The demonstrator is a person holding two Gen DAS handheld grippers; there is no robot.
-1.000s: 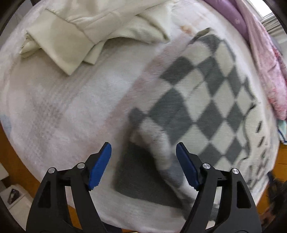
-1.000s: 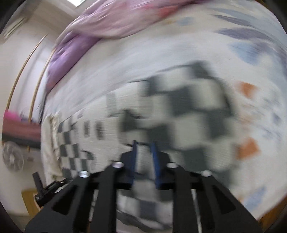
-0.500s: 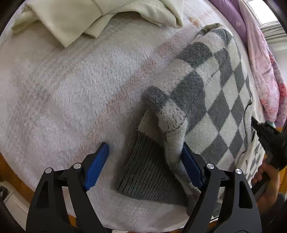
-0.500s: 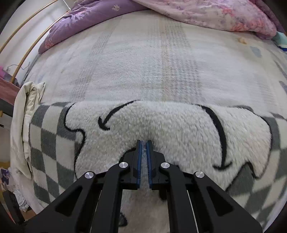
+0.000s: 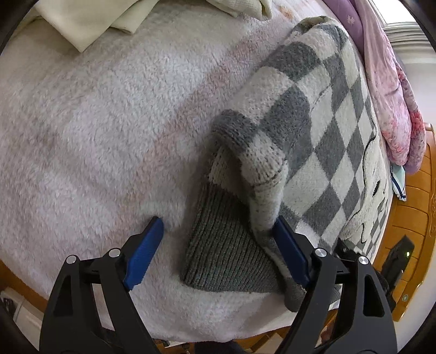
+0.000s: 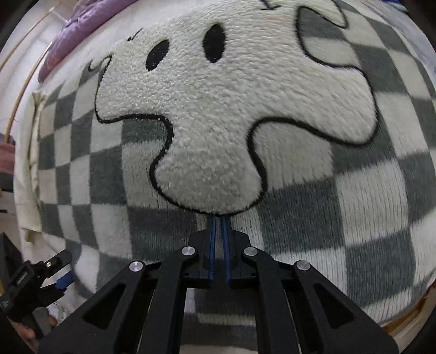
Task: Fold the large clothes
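A grey and white checkered sweater [image 5: 321, 128] with a fluffy white cartoon patch [image 6: 231, 114] lies on the bed. In the left wrist view its sleeve with a ribbed grey cuff [image 5: 226, 253] lies folded between my fingers. My left gripper [image 5: 218, 239] is open around that cuff, its right pad [image 5: 288, 250] touching the sleeve. My right gripper [image 6: 218, 231] is shut, pressed low against the sweater just below the patch; whether it pinches fabric is hidden. The left gripper also shows at the lower left of the right wrist view [image 6: 41, 275].
A fluffy pale pink blanket [image 5: 95, 122] covers the bed. A cream garment [image 5: 90, 21] lies at the far left. A pink and purple quilt [image 5: 395, 95] lies along the far right side, by a wooden headboard [image 5: 408, 245]. The bed edge runs just below my left gripper.
Both grippers have moved closer to the sweater. The right gripper has slid down to below the white patch and stays shut. The left gripper now straddles the cuff.
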